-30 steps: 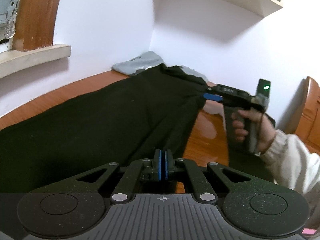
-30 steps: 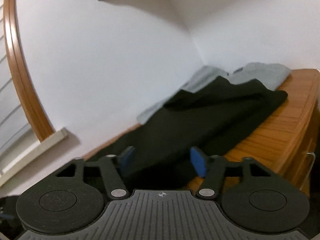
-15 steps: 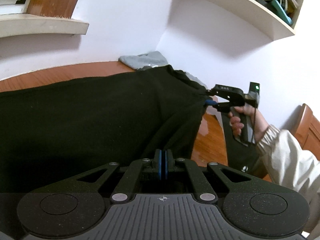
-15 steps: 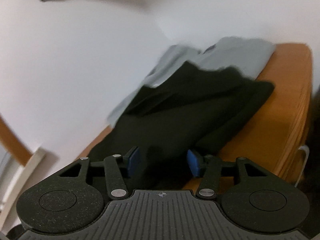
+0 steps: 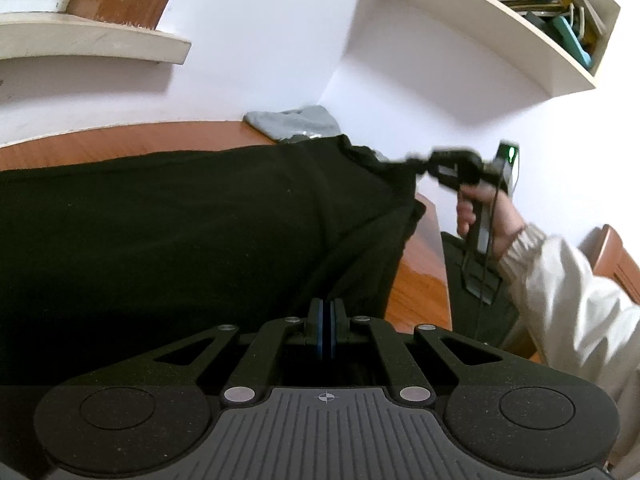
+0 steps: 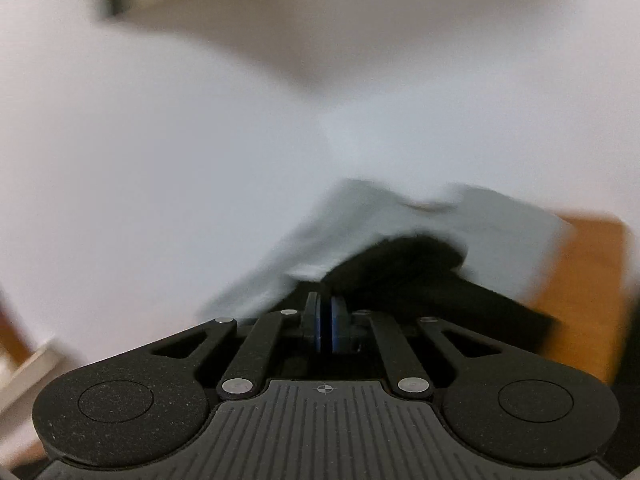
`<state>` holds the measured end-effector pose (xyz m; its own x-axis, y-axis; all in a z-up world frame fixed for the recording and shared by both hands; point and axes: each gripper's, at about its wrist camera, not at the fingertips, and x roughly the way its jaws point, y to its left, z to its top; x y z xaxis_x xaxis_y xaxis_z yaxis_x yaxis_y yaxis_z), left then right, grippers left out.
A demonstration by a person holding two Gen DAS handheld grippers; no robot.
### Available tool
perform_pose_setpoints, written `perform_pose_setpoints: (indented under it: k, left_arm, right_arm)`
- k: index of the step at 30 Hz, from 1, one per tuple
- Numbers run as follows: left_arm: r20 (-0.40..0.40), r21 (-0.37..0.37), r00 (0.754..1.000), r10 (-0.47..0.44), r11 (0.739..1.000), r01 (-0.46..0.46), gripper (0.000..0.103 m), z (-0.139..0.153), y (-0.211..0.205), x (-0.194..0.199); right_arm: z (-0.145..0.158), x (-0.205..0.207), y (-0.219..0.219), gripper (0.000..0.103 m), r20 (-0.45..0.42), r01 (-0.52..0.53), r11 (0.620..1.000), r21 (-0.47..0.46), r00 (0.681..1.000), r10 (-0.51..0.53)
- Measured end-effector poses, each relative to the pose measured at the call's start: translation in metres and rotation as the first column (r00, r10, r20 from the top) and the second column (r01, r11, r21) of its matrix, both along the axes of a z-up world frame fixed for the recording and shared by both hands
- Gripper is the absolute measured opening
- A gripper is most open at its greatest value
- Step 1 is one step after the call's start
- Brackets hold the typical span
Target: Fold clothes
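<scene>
Both grippers — left (image 5: 326, 330), right (image 6: 326, 330) — clamp the black knit garment's (image 5: 180, 220) edge, seemingly stretching it taut over the wooden table (image 5: 416, 284) for folding.

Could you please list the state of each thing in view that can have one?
Left gripper: shut on the black garment.
Right gripper: shut on the black garment's far edge.
Black garment: spread over the table, right edge lifted between the grippers, not yet folded.
Grey garment: lying crumpled by the wall, partly under the black one.
Table: mostly covered by cloth.
Shelf: stocked with books.
</scene>
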<state>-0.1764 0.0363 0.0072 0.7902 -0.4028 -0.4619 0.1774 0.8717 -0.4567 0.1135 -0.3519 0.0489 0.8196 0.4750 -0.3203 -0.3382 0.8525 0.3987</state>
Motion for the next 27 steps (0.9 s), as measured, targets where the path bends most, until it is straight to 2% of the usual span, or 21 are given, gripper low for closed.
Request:
perform_pose_setpoints:
  k: [1, 3, 4, 5, 8, 11, 14, 20, 27]
  left_arm:
    - [-0.001, 0.002, 1.0, -0.001, 1.0, 0.001, 0.003, 0.0, -0.001, 0.0]
    - [-0.002, 0.004, 1.0, -0.003, 1.0, 0.003, 0.003, 0.0, -0.001, 0.0]
    - [-0.003, 0.005, 1.0, -0.004, 1.0, 0.004, 0.003, 0.0, -0.002, 0.0]
    - [-0.003, 0.007, 1.0, -0.004, 1.0, 0.004, 0.003, 0.0, -0.002, 0.001]
    - [-0.004, 0.012, 1.0, -0.005, 1.0, 0.005, 0.003, 0.0, -0.003, 0.003]
    - [-0.006, 0.016, 1.0, -0.006, 1.0, 0.006, 0.003, 0.0, -0.003, 0.004]
    - [-0.008, 0.019, 1.0, -0.008, 1.0, 0.008, 0.003, 0.0, -0.004, 0.004]
    - [-0.01, 0.019, 1.0, -0.011, 1.0, 0.011, 0.003, -0.001, -0.004, 0.004]
    - [-0.011, 0.022, 1.0, -0.013, 1.0, 0.013, 0.003, -0.001, -0.005, 0.004]
  right_arm:
    - [0.005, -0.002, 0.014, 0.006, 0.024, -0.076, 0.997, -0.011, 0.997, 0.077]
    - [0.01, -0.007, 0.044, 0.01, 0.005, -0.248, 0.966, -0.072, 0.969, 0.249]
    - [0.011, -0.009, 0.057, 0.014, -0.02, -0.323, 0.94, -0.109, 0.946, 0.323]
    - [0.011, -0.011, 0.062, 0.021, -0.028, -0.35, 0.928, -0.129, 0.937, 0.349]
    - [0.009, -0.016, 0.051, 0.042, -0.013, -0.267, 0.952, -0.151, 0.963, 0.268]
    - [0.006, -0.015, 0.034, 0.042, -0.008, -0.195, 0.966, -0.172, 0.98, 0.196]
    - [0.003, -0.016, 0.036, 0.042, -0.015, -0.184, 0.951, -0.247, 0.982, 0.187]
    - [-0.01, -0.036, 0.078, 0.045, -0.063, -0.362, 0.857, -0.366, 0.929, 0.366]
    - [-0.026, -0.058, 0.127, 0.047, -0.146, -0.544, 0.688, -0.481, 0.823, 0.549]
